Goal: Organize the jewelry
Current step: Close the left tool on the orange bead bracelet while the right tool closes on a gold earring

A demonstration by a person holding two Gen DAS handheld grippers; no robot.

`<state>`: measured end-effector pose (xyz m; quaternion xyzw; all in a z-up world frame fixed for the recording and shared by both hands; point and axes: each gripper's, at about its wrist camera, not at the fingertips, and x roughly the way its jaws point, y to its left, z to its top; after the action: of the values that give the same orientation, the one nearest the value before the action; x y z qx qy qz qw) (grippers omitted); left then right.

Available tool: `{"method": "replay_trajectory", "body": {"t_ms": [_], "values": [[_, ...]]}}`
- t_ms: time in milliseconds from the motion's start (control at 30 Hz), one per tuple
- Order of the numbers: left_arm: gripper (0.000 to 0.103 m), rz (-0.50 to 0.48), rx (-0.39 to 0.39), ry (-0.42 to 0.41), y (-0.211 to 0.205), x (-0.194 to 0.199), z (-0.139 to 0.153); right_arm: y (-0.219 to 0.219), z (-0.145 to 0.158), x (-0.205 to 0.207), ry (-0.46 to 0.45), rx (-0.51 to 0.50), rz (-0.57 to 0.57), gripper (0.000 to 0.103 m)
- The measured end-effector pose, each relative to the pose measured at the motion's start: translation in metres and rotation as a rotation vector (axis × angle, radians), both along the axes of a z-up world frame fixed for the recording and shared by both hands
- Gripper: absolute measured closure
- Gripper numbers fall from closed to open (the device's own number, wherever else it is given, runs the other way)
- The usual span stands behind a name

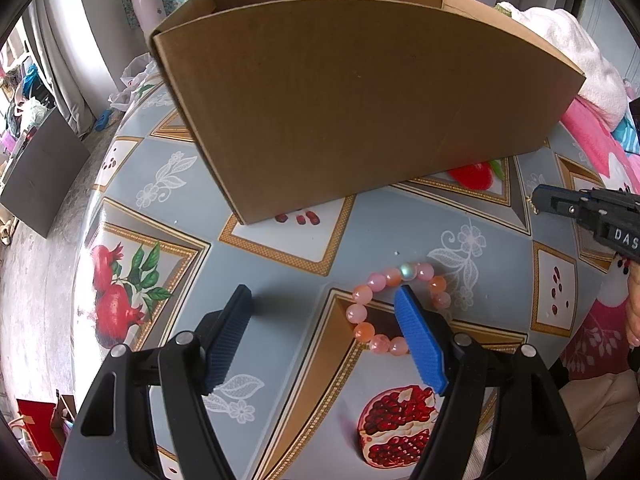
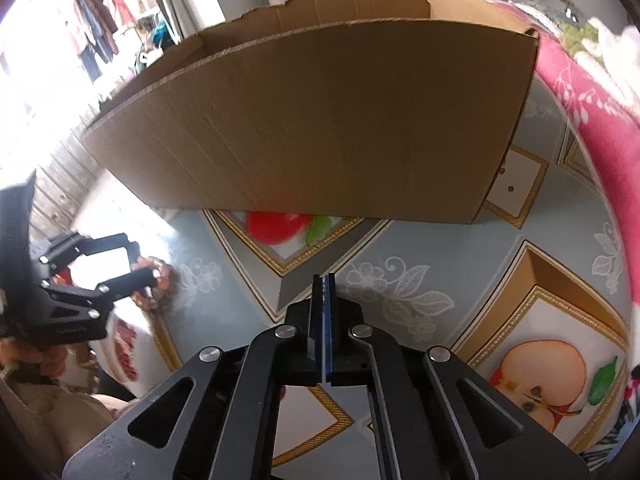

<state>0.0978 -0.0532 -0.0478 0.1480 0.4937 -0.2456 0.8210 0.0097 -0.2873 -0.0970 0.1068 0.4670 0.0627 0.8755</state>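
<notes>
A pink and orange bead bracelet (image 1: 362, 312) lies flat on the patterned tablecloth (image 1: 280, 272). My left gripper (image 1: 326, 294) is open just above the table. Its right finger (image 1: 418, 336) reaches into the bracelet's ring and hides the right side; its left finger stands well to the left. A brown cardboard box (image 1: 360, 100) stands open-topped behind the bracelet. My right gripper (image 2: 325, 280) is shut with nothing between its pads, low over the table in front of the box (image 2: 320, 120). In the right wrist view the left gripper (image 2: 142, 266) and the bracelet (image 2: 162, 276) show at far left.
A pink and white blanket (image 1: 592, 80) lies at the table's right edge, also showing in the right wrist view (image 2: 592, 128). A white plastic bag (image 1: 132, 80) lies by the box's left corner. The table's left edge (image 1: 86, 216) drops to the floor.
</notes>
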Motion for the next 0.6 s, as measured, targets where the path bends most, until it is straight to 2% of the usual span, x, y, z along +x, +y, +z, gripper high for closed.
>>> {"method": "replay_trajectory", "body": {"t_ms": [200, 333, 500, 600], "values": [[0.031, 0.011, -0.109, 0.011, 0.016, 0.003, 0.006, -0.032, 0.014, -0.004, -0.041, 0.118, -0.068, 0.103], [0.032, -0.021, -0.171, 0.003, 0.021, -0.002, 0.013, -0.045, 0.018, -0.005, -0.054, 0.176, -0.083, 0.103], [0.044, -0.09, -0.215, -0.006, 0.017, -0.015, 0.016, -0.04, 0.015, -0.002, -0.021, 0.188, -0.028, 0.098], [0.054, -0.11, -0.215, 0.004, 0.015, -0.015, 0.011, -0.032, 0.012, 0.0, -0.015, 0.173, -0.016, 0.088]]}}
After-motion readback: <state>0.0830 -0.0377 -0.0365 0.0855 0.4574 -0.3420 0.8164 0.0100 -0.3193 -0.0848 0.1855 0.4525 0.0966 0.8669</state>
